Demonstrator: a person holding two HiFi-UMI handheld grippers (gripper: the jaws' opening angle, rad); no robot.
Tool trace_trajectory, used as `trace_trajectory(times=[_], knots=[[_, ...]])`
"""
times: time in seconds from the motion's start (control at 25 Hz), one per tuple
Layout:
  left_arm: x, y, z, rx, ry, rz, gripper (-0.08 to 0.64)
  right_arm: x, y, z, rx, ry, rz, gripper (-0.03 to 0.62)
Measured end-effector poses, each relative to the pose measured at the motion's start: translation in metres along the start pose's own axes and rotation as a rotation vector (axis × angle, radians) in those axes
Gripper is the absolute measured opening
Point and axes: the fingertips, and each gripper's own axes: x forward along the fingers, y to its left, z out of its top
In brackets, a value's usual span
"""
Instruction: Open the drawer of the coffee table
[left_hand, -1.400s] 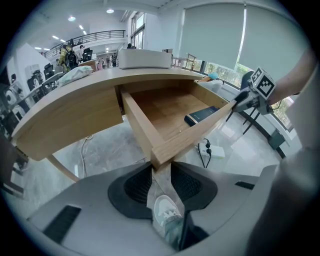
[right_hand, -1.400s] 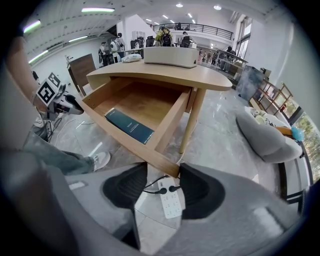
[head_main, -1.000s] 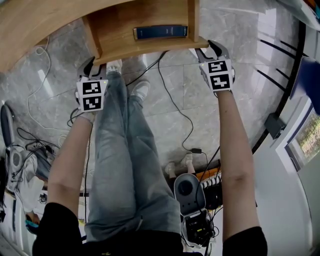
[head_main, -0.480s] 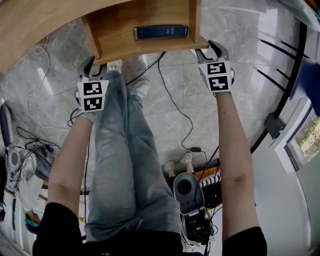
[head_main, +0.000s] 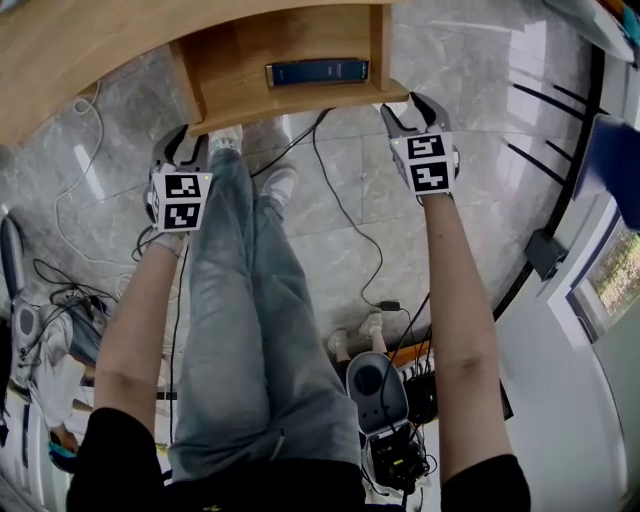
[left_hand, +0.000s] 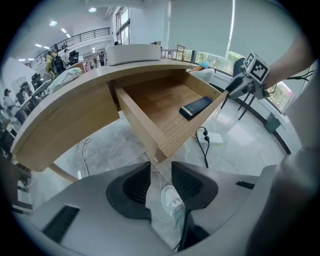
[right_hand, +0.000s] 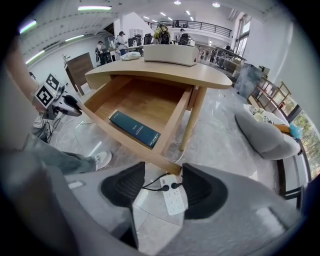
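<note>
- The drawer (head_main: 230, 62) stands pulled out from under the curved wooden desk (head_main: 60, 55), towards the person; its inside is open to view from above
- A dark blue book (head_main: 318, 71) lies flat on the drawer's bottom, towards the right side and close to the near front board
- The left tool (head_main: 188, 140) points steeply down at the drawer's near left corner; in the left gripper view its jaws stand a narrow way apart with nothing between the pads; the wooden corner sits just beyond the tips, not gripped
- Through the left tool's gap show the grey marble floor (head_main: 330, 190) and a white shoe (left_hand: 172, 200)
- The right tool (head_main: 410, 112) points steeply down at the drawer's near right corner; its jaws are opening and stand somewhat wide; the pads press on nothing; the corner of the front board lies just past the tips
- Between the right tool's jaws, down on the floor, a white power strip (right_hand: 173, 197) shows with two black plugs in its far end
- In the head view both bare forearms reach out from the person to the two tools, one on each side of the legs in grey jeans (head_main: 250, 330)
- A black cable (head_main: 345, 210) runs across the floor from under the drawer towards the near right
- A long white tray-like thing (right_hand: 170, 54) rests on top of the desk, at its far side
</note>
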Motion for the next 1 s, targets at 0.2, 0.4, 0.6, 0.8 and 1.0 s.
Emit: trace_trajectory(times=[0.2, 0.4, 0.6, 0.8, 1.0], knots=[[-0.025, 0.003, 0.0, -0.034, 0.005, 0.01, 0.138, -0.028, 0.016, 0.012, 0.011, -0.043, 0.013, 0.229], [-0.056, -0.002, 0.023, -0.03, -0.045, 0.0, 0.138, -0.063, 0.041, 0.035, 0.034, -0.114, 0.034, 0.189], [-0.092, -0.012, 0.053, -0.032, -0.12, -0.008, 0.134, -0.104, 0.059, 0.058, 0.052, -0.193, 0.037, 0.134], [-0.135, -0.025, 0.079, -0.037, -0.203, -0.01, 0.079, -0.145, 0.075, 0.075, 0.039, -0.255, 0.041, 0.069], [-0.183, -0.037, 0.098, -0.074, -0.268, -0.032, 0.03, -0.189, 0.087, 0.094, 0.066, -0.313, 0.045, 0.014]])
